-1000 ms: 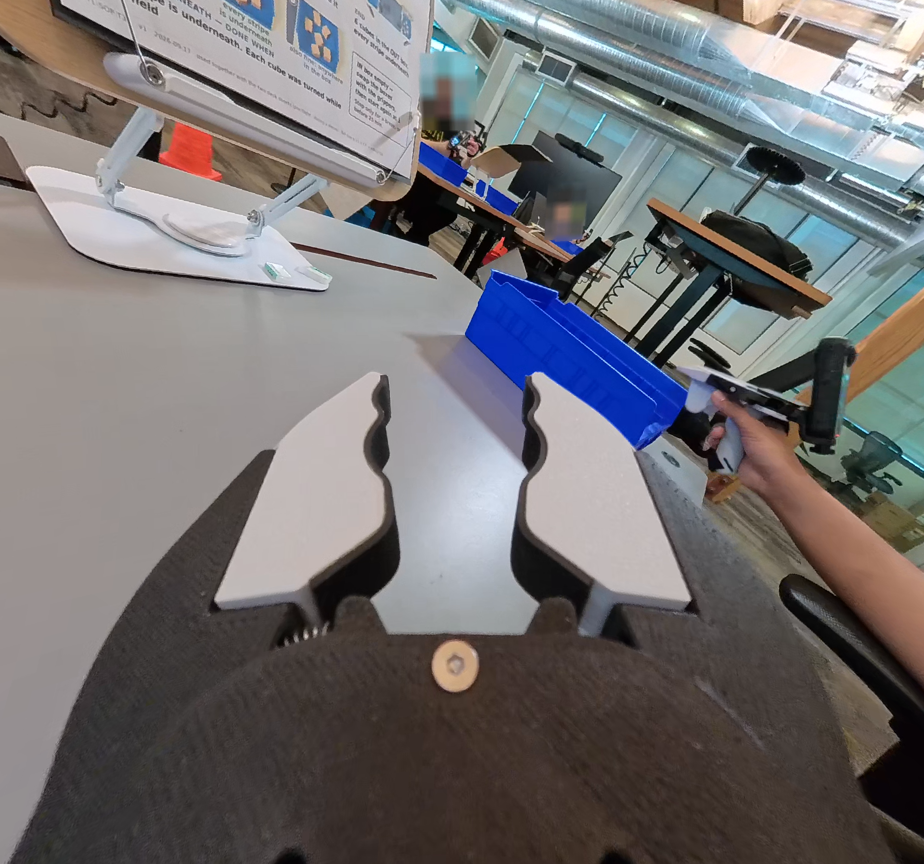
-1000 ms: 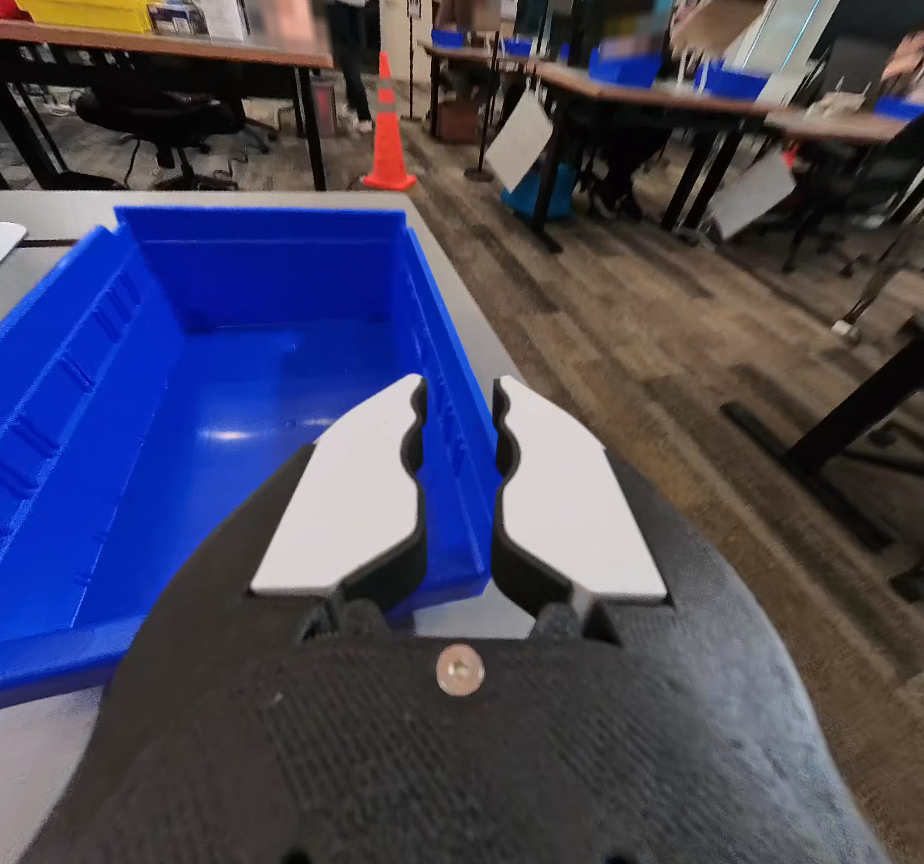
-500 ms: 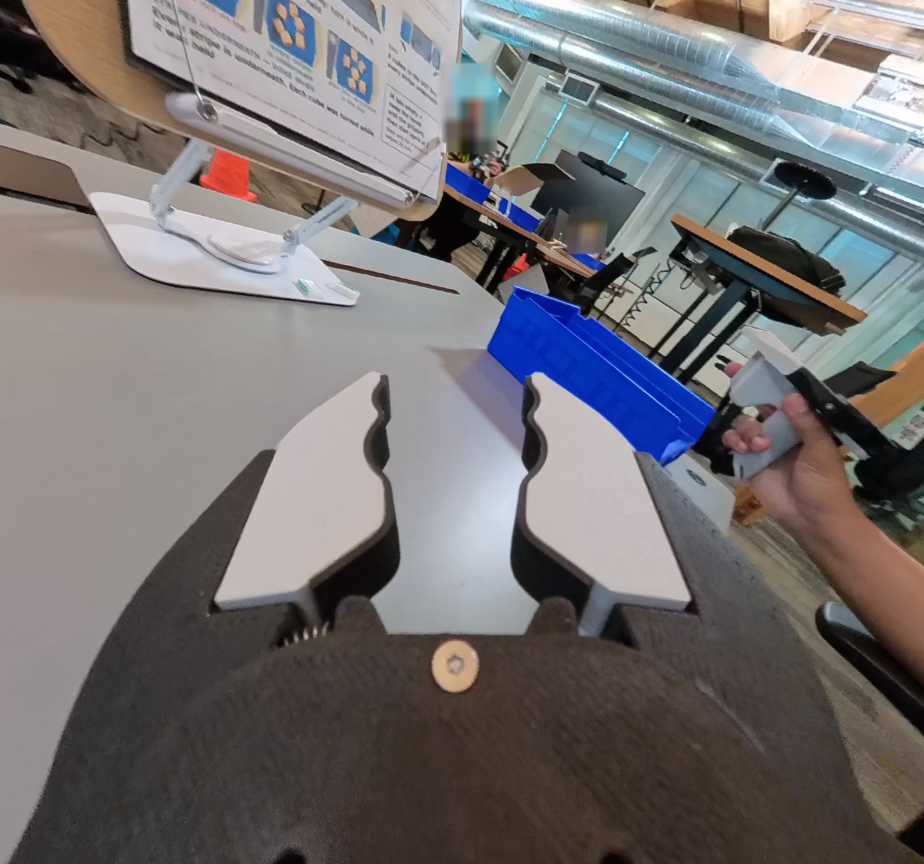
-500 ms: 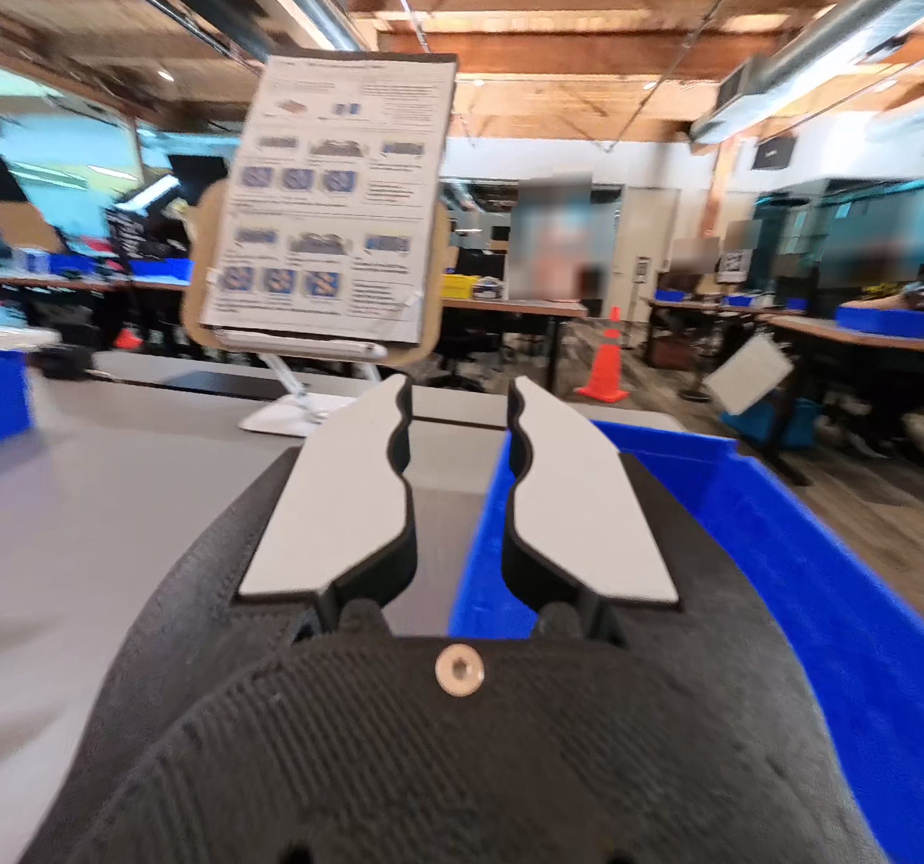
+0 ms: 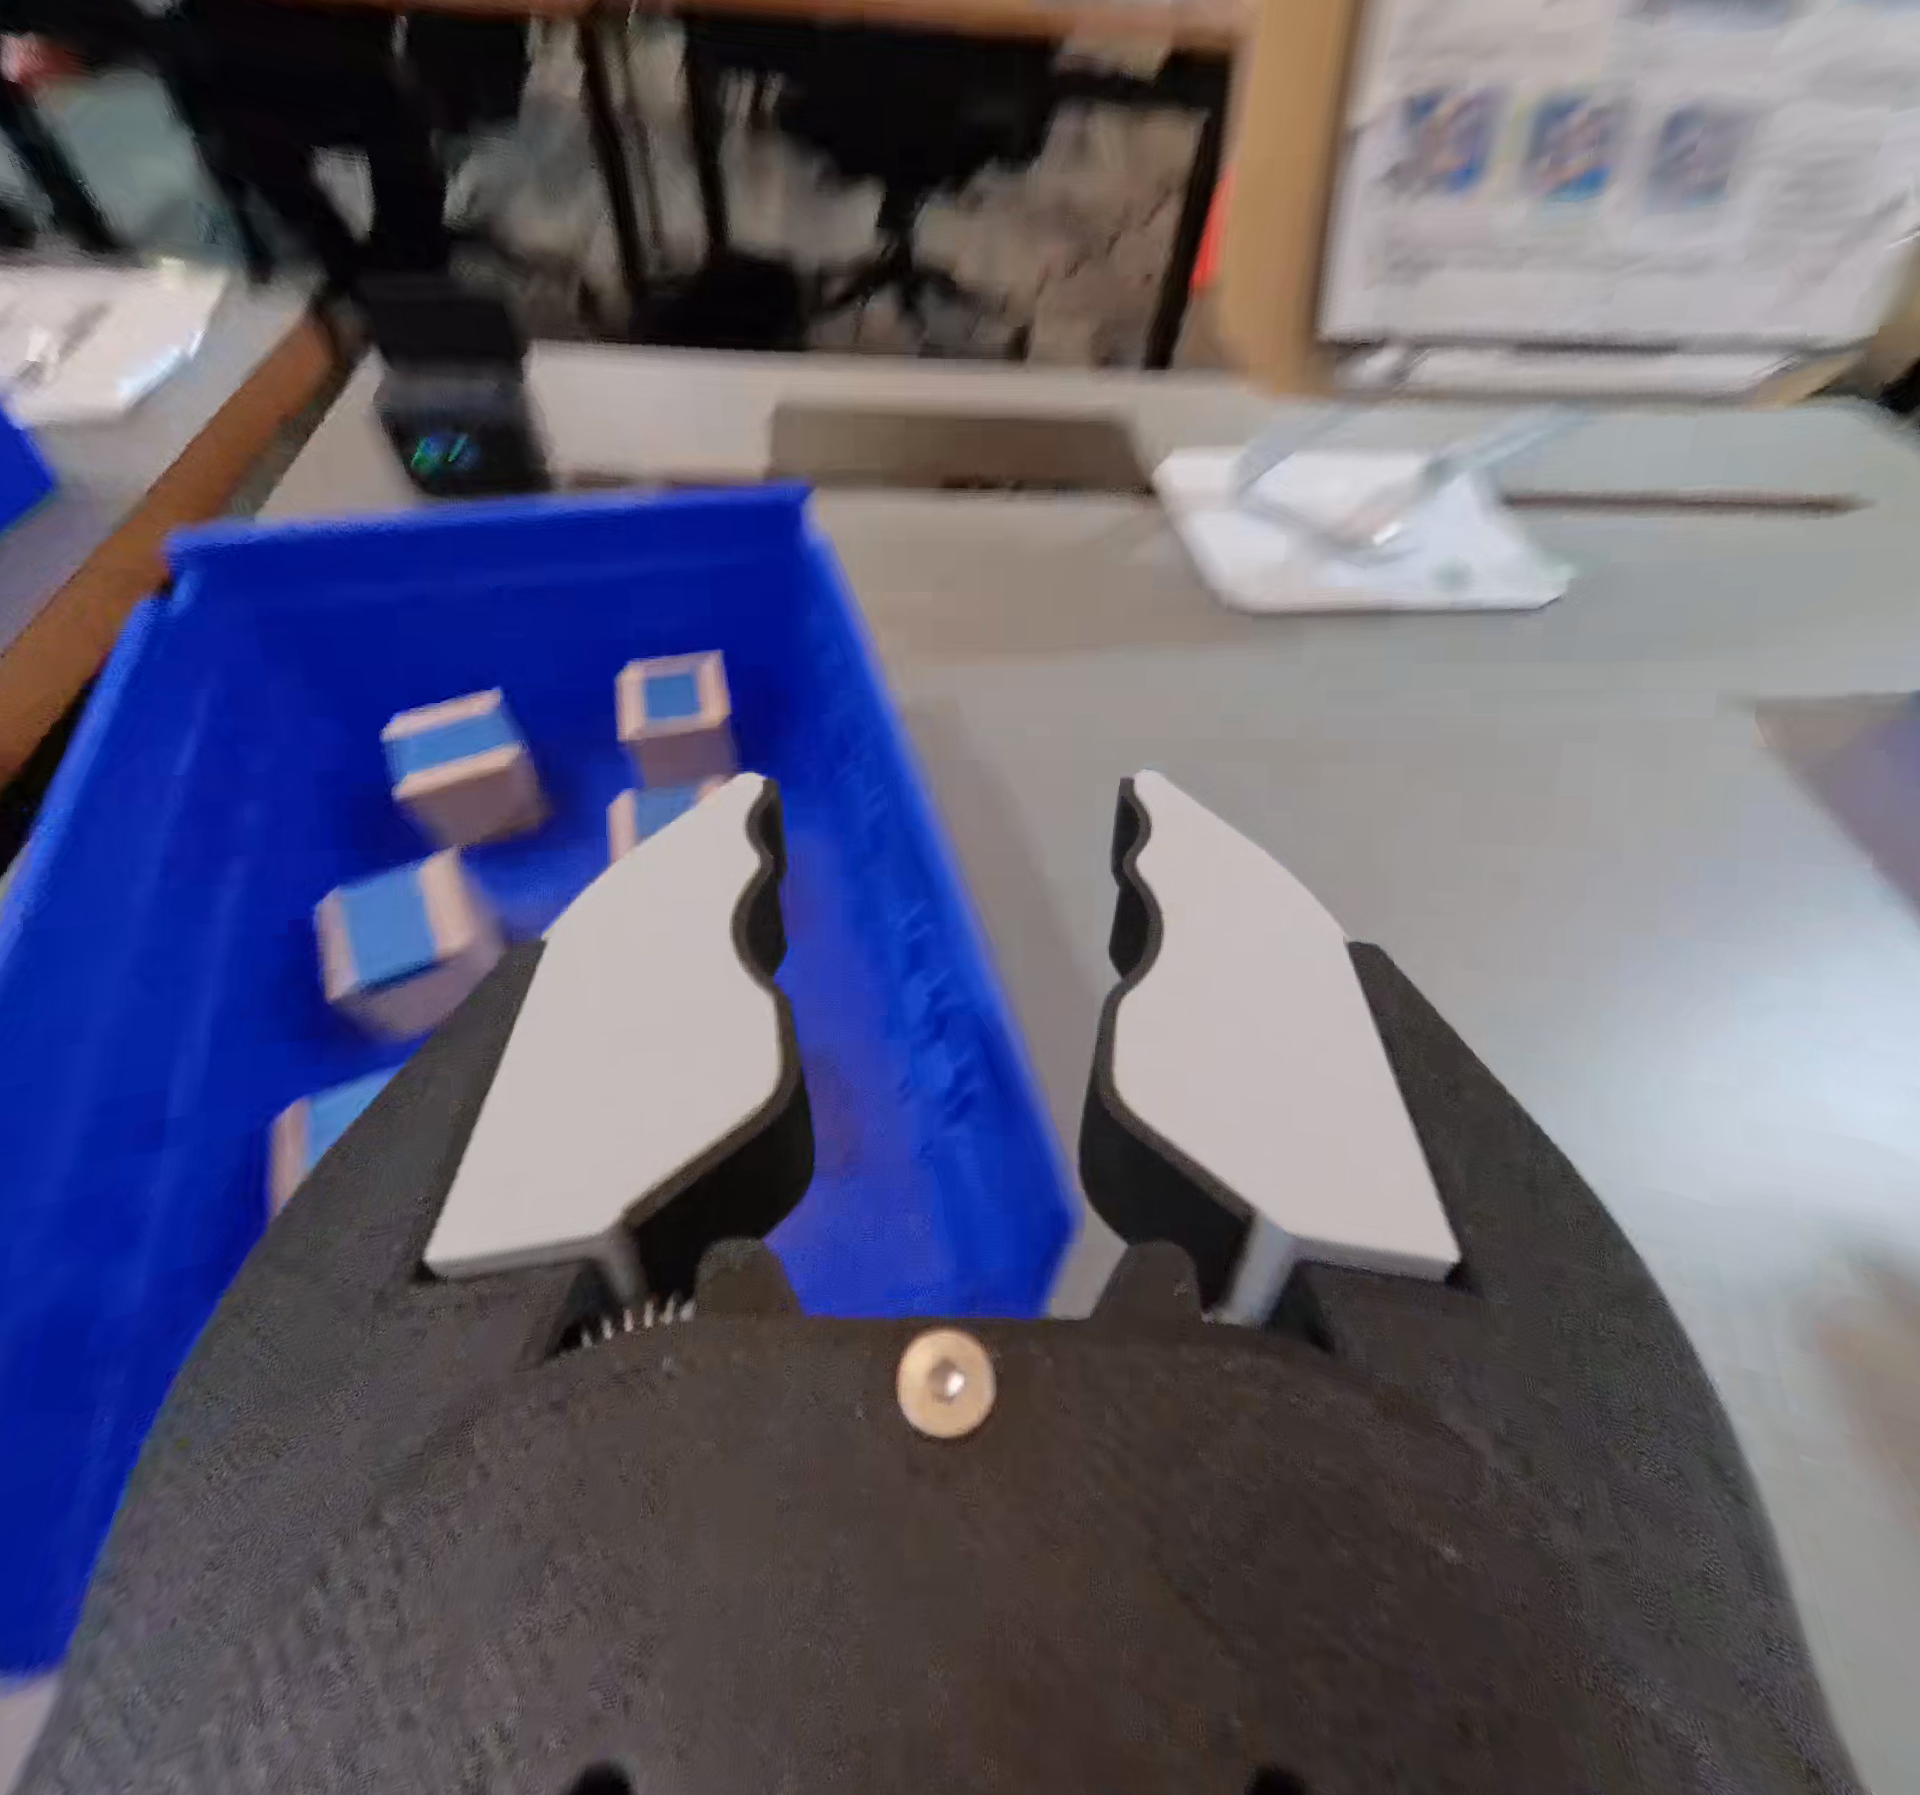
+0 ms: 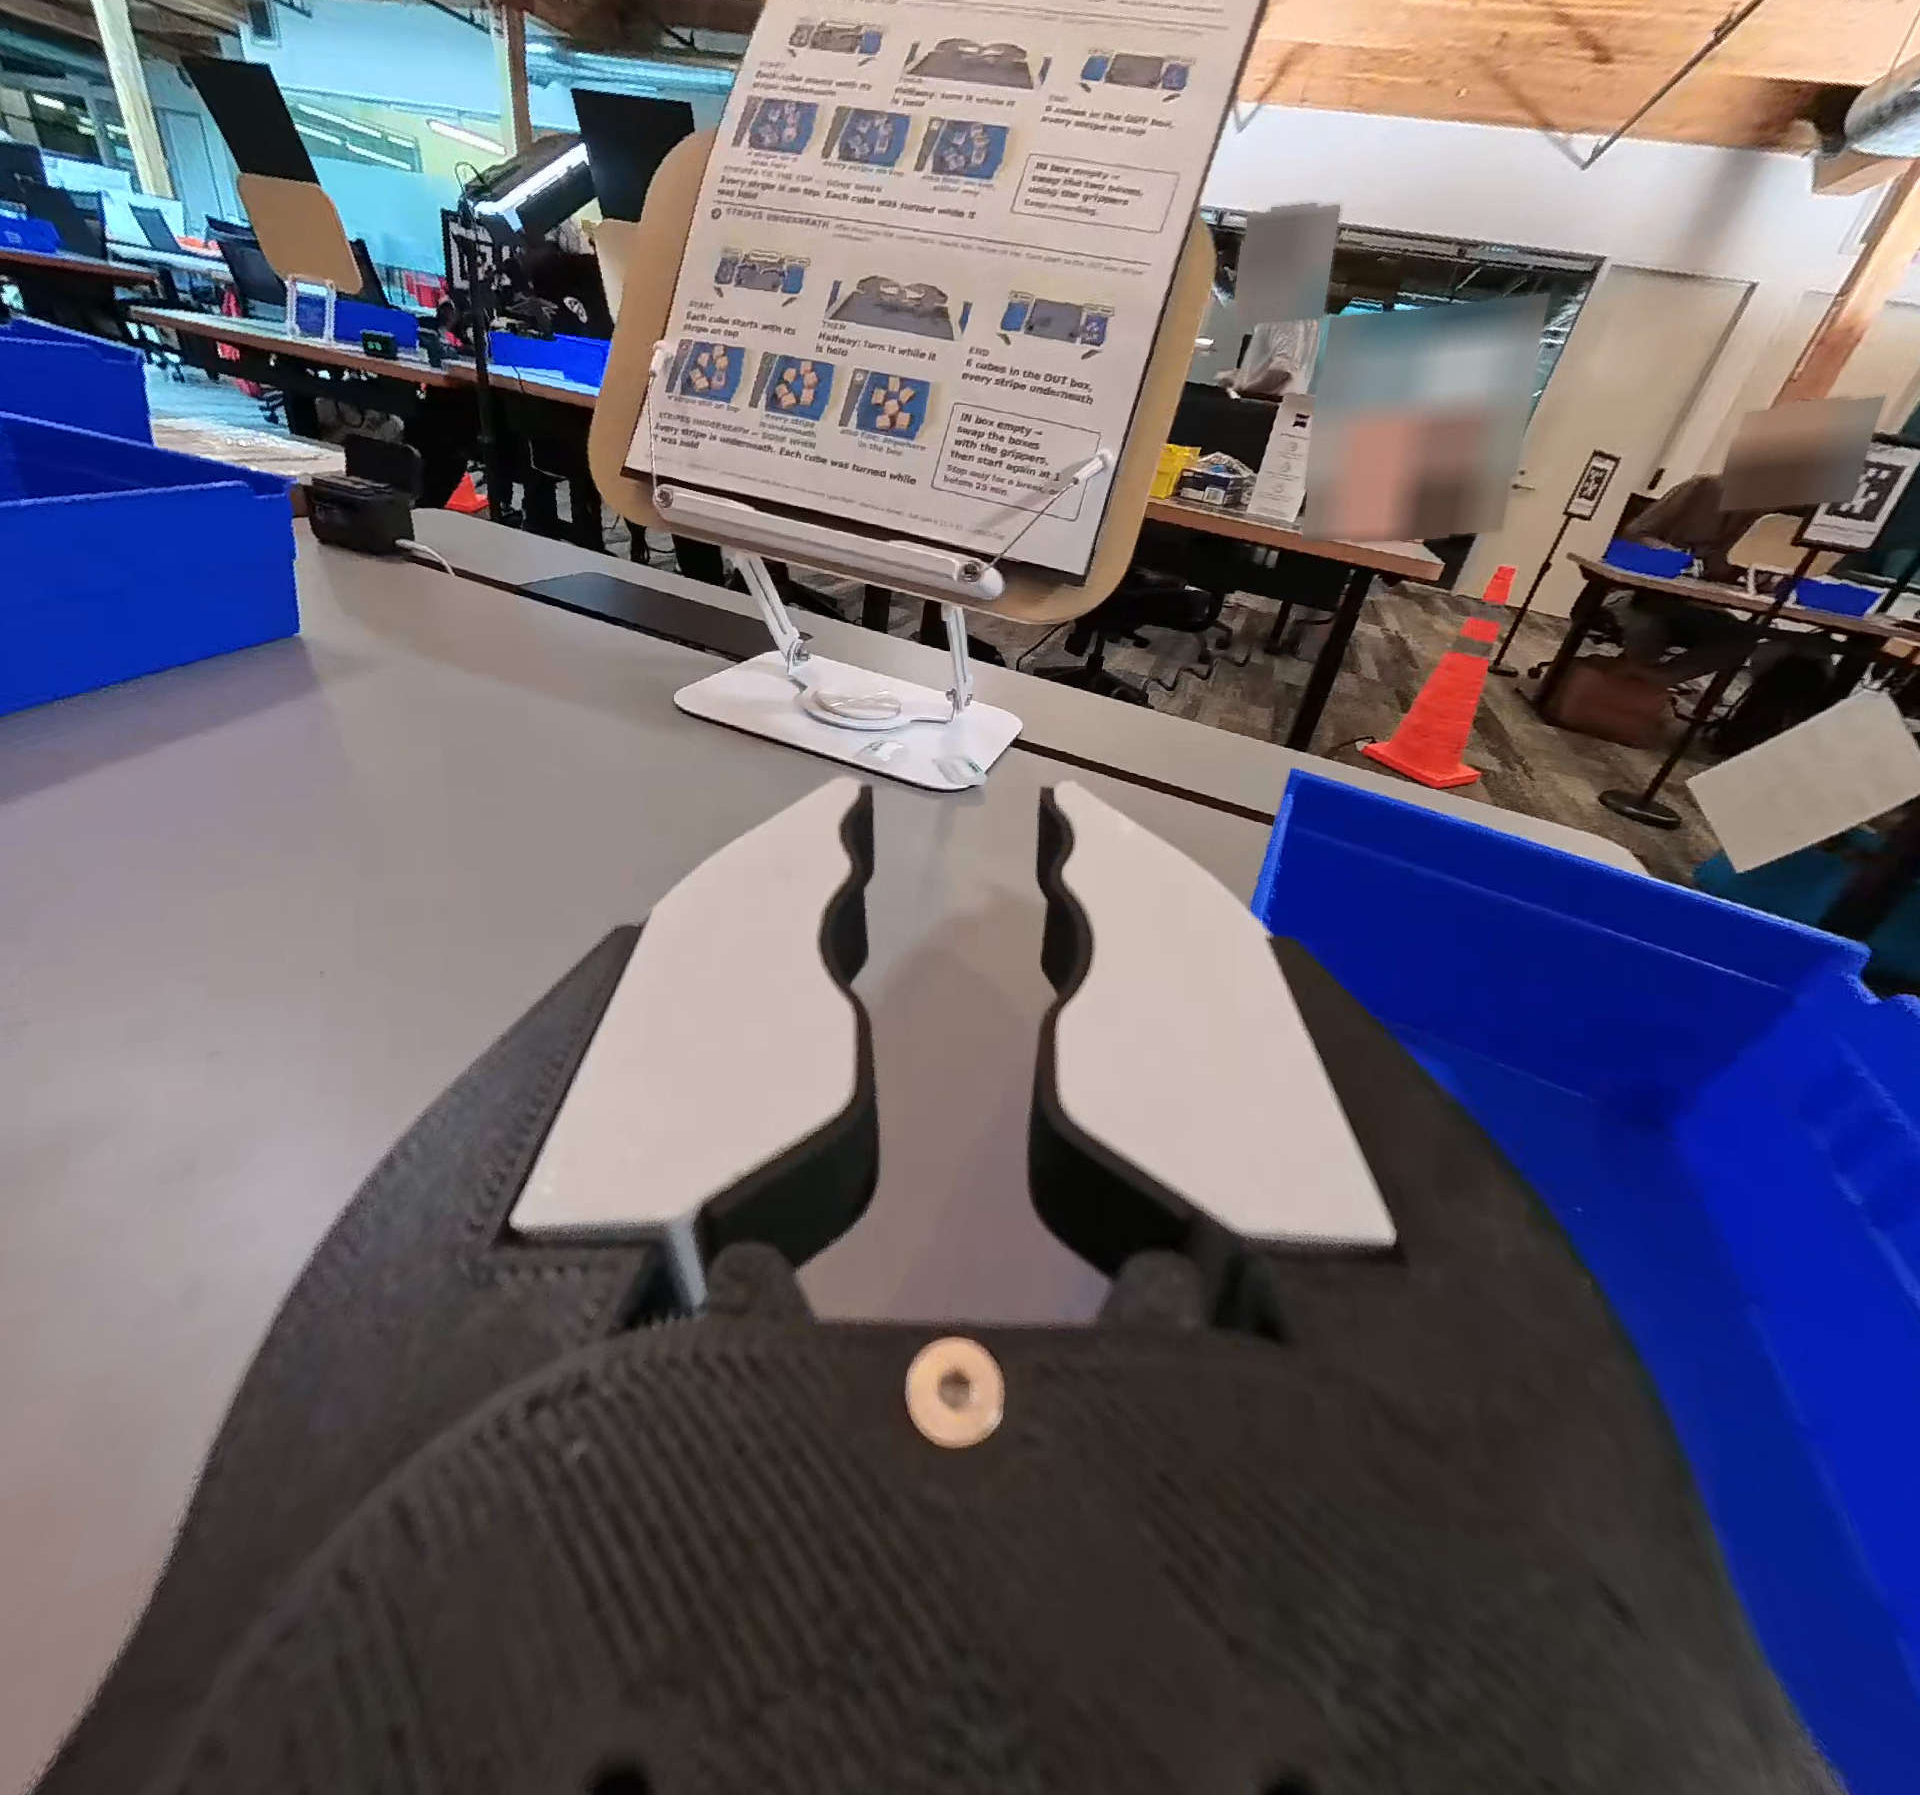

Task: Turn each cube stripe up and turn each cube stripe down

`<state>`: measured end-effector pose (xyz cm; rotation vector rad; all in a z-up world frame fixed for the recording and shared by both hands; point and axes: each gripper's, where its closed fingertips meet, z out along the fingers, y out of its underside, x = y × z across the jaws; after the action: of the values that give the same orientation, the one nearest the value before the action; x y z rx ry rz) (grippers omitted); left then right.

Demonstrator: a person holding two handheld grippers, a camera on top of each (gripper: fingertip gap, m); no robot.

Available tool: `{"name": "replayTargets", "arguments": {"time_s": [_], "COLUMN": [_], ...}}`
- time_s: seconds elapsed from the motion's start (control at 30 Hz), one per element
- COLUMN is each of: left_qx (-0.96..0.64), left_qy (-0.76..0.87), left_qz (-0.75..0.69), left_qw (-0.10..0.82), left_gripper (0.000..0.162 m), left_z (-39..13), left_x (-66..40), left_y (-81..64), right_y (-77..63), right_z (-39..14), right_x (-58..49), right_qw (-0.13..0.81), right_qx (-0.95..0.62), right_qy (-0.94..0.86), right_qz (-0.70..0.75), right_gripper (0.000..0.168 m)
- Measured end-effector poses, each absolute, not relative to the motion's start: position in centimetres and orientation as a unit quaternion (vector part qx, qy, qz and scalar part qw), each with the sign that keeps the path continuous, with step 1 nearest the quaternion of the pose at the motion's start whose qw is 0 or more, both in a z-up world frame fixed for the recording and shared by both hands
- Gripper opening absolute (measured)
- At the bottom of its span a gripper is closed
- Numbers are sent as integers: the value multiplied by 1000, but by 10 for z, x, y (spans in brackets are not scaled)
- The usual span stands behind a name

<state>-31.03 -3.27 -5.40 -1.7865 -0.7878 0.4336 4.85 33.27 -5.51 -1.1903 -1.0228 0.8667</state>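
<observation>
The wooden cubes [image 5: 462, 769] lay in the blue bin [image 5: 904, 914] at the table's left, blue stripes mostly up. A moment earlier the left gripper [image 5: 945, 789] faced the bare grey table [image 5: 1455, 914]; now it had swung over the bin's near wall, jaws spread and empty, probably to pick a first cube. The right gripper [image 6: 951, 795] waited over the table beside the other blue bin [image 6: 1558, 956], jaws apart, empty.

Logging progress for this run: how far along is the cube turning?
Barely begun. Done: nothing visible; the cubes in the left blue bin show blue stripes up. In hand: nothing; the left hand-held gripper hangs open over the bin's right wall, the right hand-held gripper open over the table. Left: every cube.
</observation>
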Motion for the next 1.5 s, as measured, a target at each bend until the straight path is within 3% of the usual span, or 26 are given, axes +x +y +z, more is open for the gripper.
{"name": "replayTargets", "arguments": {"time_s": [0.17,0.3,0.47,0.63,0.73,0.83,0.93,1.1,1.27,1.5], "left_qx": [-802,-818,-871,-895,-872,-813,-747,-676,-623,-587], "left_qy": [-403,-414,-394,-372,-391,-394,-321,-174,-77,-45], "left_qz": [135,104,142,131,117,95,8,-163,-353,-566], "left_qw": [420,386,258,211,269,418,582,697,694,578], "left_gripper": [56,55,59,50,49,48,47,47,47,47], "left_z": [-124,-146,-184,-201,-174,-109,-27,53,71,22], "left_x": [-335,-341,-350,-352,-361,-364,-332,-250,-170,-66], "left_y": [-78,-81,-92,-84,-77,-61,-37,-3,48,128], "right_y": [316,302,302,311,314,315,311,290,248,179], "right_z": [-60,-65,-68,-77,-75,-75,-78,-70,-52,-34], "right_x": [38,35,48,65,73,75,69,56,35,20], "right_qw": [614,616,636,639,644,644,638,639,654,644], "right_qx": [-509,-498,-492,-507,-510,-512,-511,-486,-437,-365], "right_qy": [-476,-504,-513,-516,-508,-507,-514,-530,-537,-546], "right_qz": [369,345,302,263,259,258,261,272,305,392], "right_gripper": [30,30,25,23,22,22,22,24,43,56]}}
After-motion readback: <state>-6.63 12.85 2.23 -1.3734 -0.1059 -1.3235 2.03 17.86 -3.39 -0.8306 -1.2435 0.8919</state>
